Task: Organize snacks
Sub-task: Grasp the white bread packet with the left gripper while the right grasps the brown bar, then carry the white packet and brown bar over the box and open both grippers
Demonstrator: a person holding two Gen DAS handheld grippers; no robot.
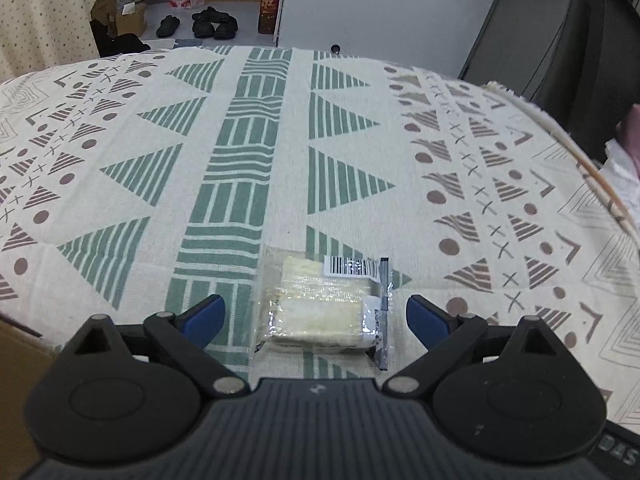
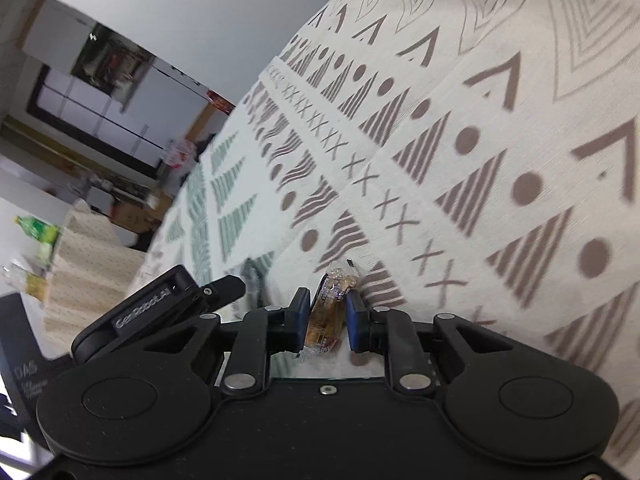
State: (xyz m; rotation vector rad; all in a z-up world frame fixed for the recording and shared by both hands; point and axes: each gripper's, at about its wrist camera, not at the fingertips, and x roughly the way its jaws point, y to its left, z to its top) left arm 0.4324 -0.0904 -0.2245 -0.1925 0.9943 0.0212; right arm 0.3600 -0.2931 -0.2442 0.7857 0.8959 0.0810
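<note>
One clear sandwich pack (image 1: 320, 304) lies on the worktop (image 1: 400, 216) between the left gripper's (image 1: 316, 316) wide-spread fingers; the right gripper (image 2: 327, 314), tilted downward, pinches one brown snack bar (image 2: 326, 316).

- left gripper (image 1: 316, 318) — black linkage arms, silver rivets, blue finger pads, ribbed grey body
- right gripper (image 2: 328, 318) — the same black frame, blue pads, one small screw
</note>
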